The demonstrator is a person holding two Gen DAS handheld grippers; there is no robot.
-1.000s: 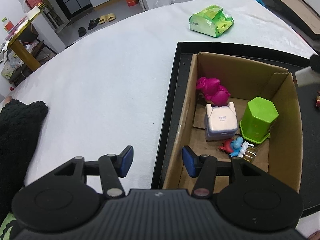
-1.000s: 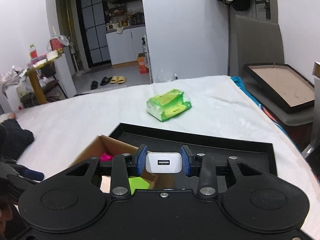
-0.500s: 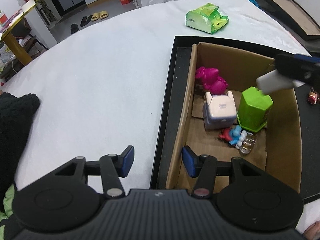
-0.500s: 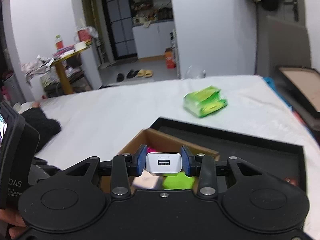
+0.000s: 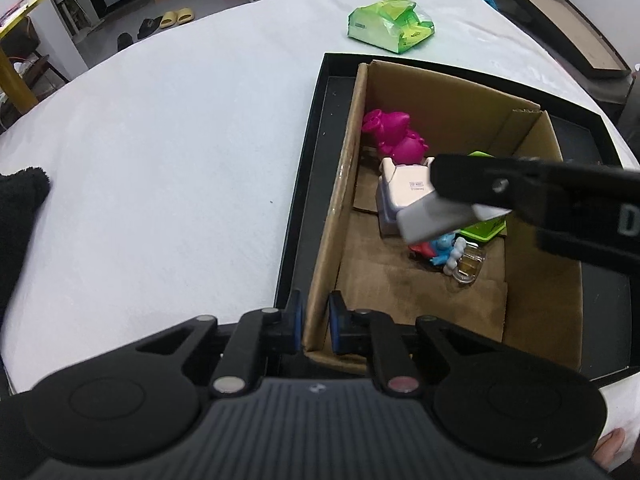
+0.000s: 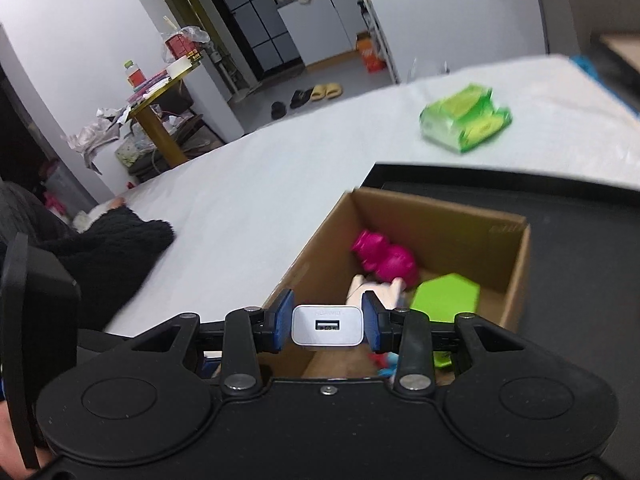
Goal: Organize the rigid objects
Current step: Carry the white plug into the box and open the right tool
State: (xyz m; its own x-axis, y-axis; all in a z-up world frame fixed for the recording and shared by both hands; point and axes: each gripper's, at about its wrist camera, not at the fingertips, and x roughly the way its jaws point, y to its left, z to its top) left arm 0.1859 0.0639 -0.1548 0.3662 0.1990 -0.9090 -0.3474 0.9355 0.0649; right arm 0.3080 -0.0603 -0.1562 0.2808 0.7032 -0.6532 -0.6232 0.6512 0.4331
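Note:
A brown cardboard box (image 5: pixel 340 200) stands in a black tray (image 5: pixel 304 184) on the white table. Inside lie a magenta toy (image 5: pixel 394 132), a white toy (image 5: pixel 400 184), a green hexagonal block (image 6: pixel 444 296) and a small blue and red figure (image 5: pixel 438 250). My left gripper (image 5: pixel 314 328) is shut on the box's near left wall. My right gripper (image 6: pixel 327 324) is shut on a white USB charger (image 6: pixel 327 326) and holds it above the box; it also shows in the left wrist view (image 5: pixel 436 216).
A green packet (image 5: pixel 390 24) lies on the table beyond the tray. A black fuzzy cloth (image 5: pixel 16 216) lies at the table's left edge. A framed board (image 5: pixel 560 24) leans at the far right.
My left gripper has closed from open onto the box wall. My right gripper has moved left and down with the charger, from beside the box to over its inside.

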